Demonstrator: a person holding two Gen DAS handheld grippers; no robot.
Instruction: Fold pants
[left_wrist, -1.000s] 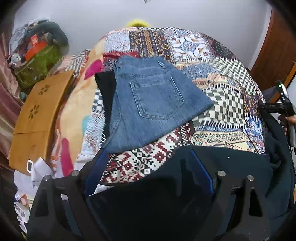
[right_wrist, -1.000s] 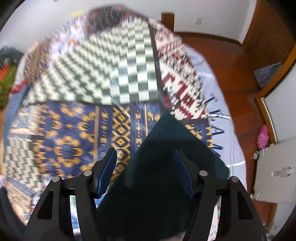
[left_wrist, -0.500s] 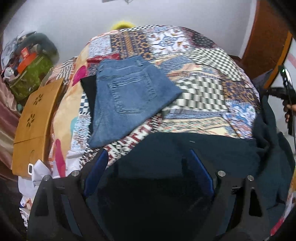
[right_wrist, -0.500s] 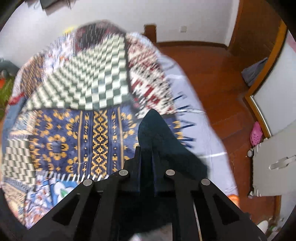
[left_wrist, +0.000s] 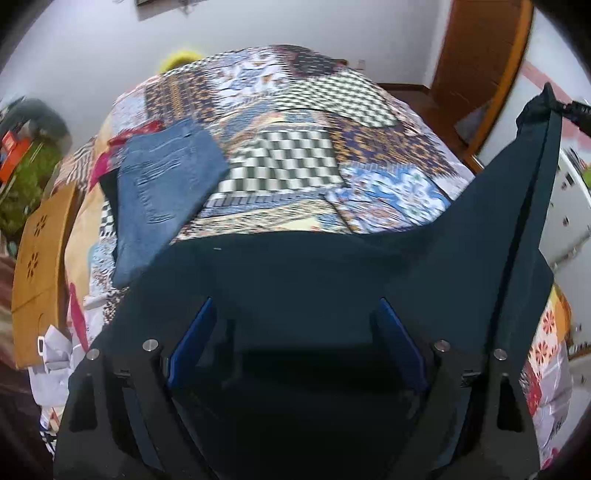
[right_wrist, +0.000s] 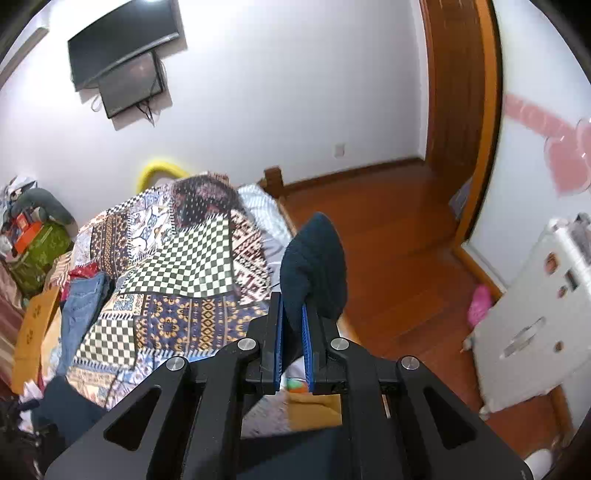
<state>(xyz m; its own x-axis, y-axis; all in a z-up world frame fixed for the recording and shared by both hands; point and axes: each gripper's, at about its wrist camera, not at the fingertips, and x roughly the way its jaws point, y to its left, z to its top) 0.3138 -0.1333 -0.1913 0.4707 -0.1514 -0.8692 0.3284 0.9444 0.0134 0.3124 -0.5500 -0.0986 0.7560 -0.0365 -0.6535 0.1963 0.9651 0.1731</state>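
Note:
Dark teal pants (left_wrist: 332, 280) hang stretched above the patchwork bed. My right gripper (right_wrist: 292, 317) is shut on one end of the pants (right_wrist: 314, 258), whose cloth sticks up between the blue pads. It shows at the far right of the left wrist view (left_wrist: 569, 107), holding that end high. My left gripper (left_wrist: 295, 332) has its blue pads wide apart with the dark cloth lying between and over them; whether it grips is not visible.
Folded blue jeans (left_wrist: 166, 192) lie on the patchwork quilt (left_wrist: 295, 147) at the left, over a black garment. A wooden board (left_wrist: 40, 258) leans at the bed's left side. A wooden door (right_wrist: 458, 110), wood floor and white appliance (right_wrist: 535, 314) are to the right.
My right gripper closed on the pants end and lifted it high, tilting up toward the wall. The pants rose and stretched between both grippers. My left gripper rose too.

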